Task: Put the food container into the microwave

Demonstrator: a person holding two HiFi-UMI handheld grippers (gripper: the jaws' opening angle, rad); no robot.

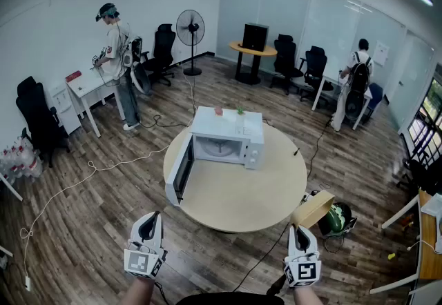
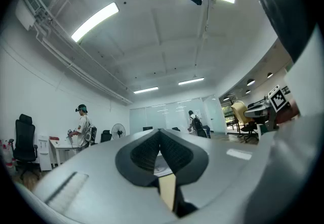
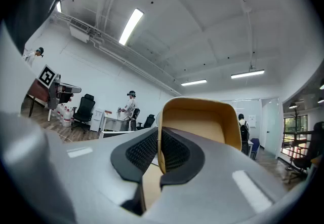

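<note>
Two grippers: both low at the near edge of the head view, short of the round table (image 1: 242, 200).
Left gripper (image 1: 150, 217): near-left of the table; in the left gripper view its jaws (image 2: 161, 134) are pressed together with nothing between them.
Right gripper (image 1: 298, 229): near-right of the table; in the right gripper view its jaws (image 3: 159, 139) are pinched on one side wall of the food container (image 3: 202, 121).
Food container (image 1: 314, 208): tan, empty, open-topped; held off the table just beyond its near-right edge, tilted, well apart from the microwave.
Microwave (image 1: 228, 138): white, standing on the far half of the table.
Microwave door (image 1: 181, 171): swung wide open to the left, cavity showing.
Items on the microwave: one small pink thing (image 1: 219, 111) and one small green thing (image 1: 240, 111), side by side; too small to identify.
Floor: wood planks, with cables trailing across it.
Standing fan (image 1: 190, 29): at the far wall, behind the microwave.
Other people: one standing at a desk far left (image 1: 117, 48), one with a backpack far right (image 1: 356, 83).
</note>
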